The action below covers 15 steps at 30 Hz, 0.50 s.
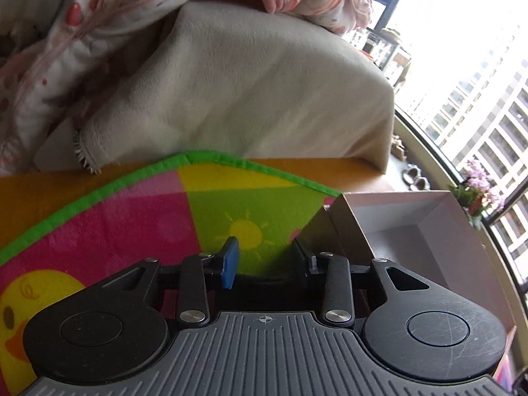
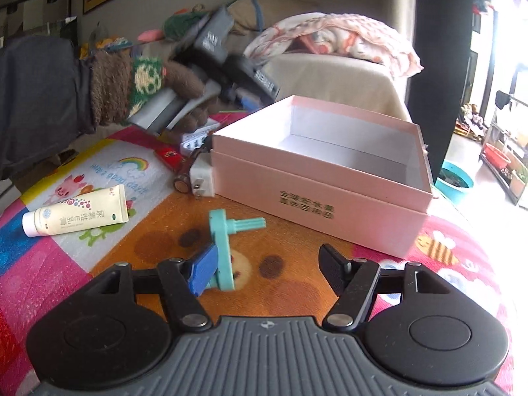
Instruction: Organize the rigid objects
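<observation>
Jaws of the right gripper (image 2: 267,269) stand apart, a teal plastic piece (image 2: 224,247) lying loose against the blue pad on the colourful play mat (image 2: 59,264). Left gripper (image 1: 264,260) gapes empty. Mid-frame sits the open pink box (image 2: 330,198); upper frame, a blanket-draped sofa (image 2: 330,72).

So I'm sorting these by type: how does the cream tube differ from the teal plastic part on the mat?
The cream tube is a cream-coloured tube with printed labelling, lying flat to the left; the teal plastic part is plain, a flat plate with a ribbed peg sticking out sideways. The tube lies clear of the right gripper; the teal part sits against its blue pad. Both are outside the pink box.
</observation>
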Motion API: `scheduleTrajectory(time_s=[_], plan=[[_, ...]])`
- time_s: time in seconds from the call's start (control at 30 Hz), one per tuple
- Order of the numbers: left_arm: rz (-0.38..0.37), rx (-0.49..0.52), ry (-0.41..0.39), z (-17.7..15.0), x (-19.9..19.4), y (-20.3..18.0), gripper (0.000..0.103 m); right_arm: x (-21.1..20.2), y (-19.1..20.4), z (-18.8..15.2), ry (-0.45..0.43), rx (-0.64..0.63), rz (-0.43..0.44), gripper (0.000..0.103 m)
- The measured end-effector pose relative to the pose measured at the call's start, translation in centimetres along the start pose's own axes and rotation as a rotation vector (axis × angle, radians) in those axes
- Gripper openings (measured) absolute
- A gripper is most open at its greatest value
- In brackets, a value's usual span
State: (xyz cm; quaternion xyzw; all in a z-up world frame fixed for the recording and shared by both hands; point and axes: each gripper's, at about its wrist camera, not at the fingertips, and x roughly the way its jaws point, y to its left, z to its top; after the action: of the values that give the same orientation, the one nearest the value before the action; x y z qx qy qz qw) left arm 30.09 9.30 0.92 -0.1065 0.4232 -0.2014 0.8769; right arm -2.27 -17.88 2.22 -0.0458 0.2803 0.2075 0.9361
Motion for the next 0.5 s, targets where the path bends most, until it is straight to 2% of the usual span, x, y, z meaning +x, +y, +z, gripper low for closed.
scheduleTrajectory(time_s=[0.13,0.27,0.43,0.5], plan=[[-0.051,0.003,-0.001,-3.2,-3.3,0.0,0.034,-0.4,-0.8,-0.4,-0.014,0.022,0.019,0.071],[-0.143,-0.034,0.005,-7.6,-6.4,-0.5,0.034,-0.4,-0.4,-0.4,-0.007,0.001,0.048,0.071],[-0.184,-0.028,-0.01,-13.1,-9.1,-2.7,0.032,-0.5,0.9,-0.4,0.015,-0.011,0.073,0.073],[-0.192,-0.019,-0.016,-14.8,-10.7,-3.4,0.036,-0.6,1.5,-0.6,0.02,-0.018,0.063,0.074]])
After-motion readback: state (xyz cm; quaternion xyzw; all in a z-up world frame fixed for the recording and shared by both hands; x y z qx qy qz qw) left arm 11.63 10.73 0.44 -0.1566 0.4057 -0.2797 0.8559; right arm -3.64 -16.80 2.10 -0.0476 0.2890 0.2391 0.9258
